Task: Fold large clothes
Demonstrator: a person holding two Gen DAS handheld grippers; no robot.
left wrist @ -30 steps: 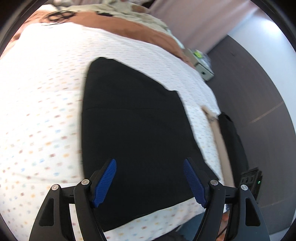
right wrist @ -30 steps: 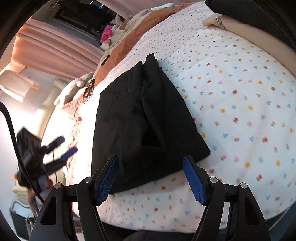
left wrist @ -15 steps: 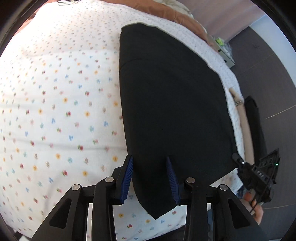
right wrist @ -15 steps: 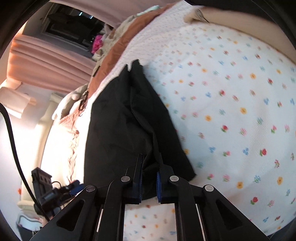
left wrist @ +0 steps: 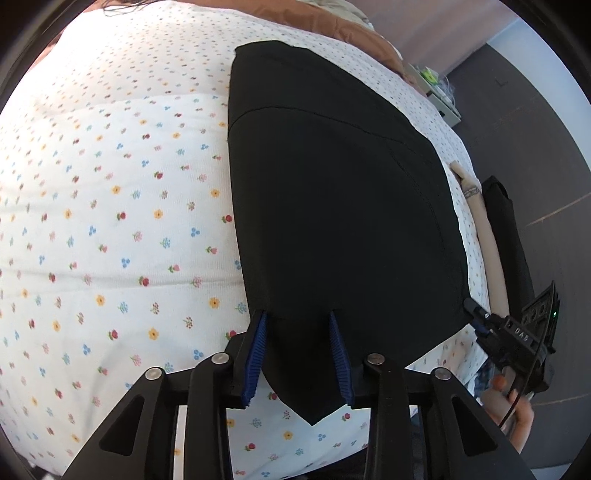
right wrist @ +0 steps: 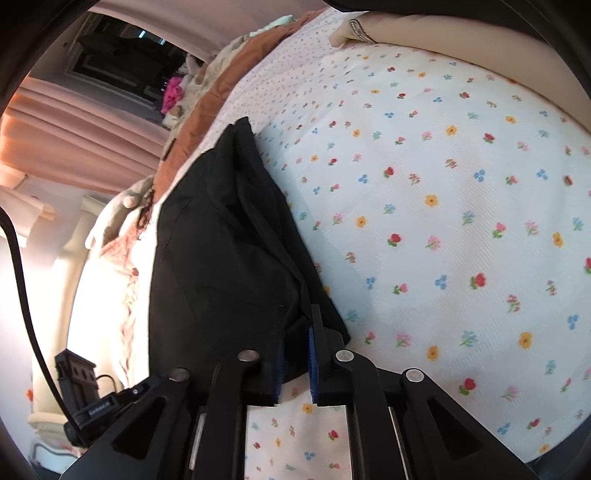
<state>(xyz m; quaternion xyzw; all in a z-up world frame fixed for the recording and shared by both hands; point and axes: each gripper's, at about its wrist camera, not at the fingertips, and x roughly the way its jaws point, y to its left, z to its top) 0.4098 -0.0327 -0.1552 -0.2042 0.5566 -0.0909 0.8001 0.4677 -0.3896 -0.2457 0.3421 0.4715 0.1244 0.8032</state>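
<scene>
Our left gripper (left wrist: 299, 354) pinches the near corner of the black garment (left wrist: 332, 192), its blue pads (left wrist: 258, 354) pressed against the fabric. Our right gripper (right wrist: 295, 354) is nearly closed on the other near corner, though how firmly we cannot tell. We see the garment lying flat on the flowered bed (left wrist: 110, 206), with a beige pillow (right wrist: 443, 33) at the far right.

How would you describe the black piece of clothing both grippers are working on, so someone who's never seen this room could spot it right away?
Start at the bed, covered by a white sheet printed with small flowers. On it lies a flat black garment, its near edge held by the left gripper and right gripper. Unlike the beige item at the bed's edge, it is solid black.
</scene>
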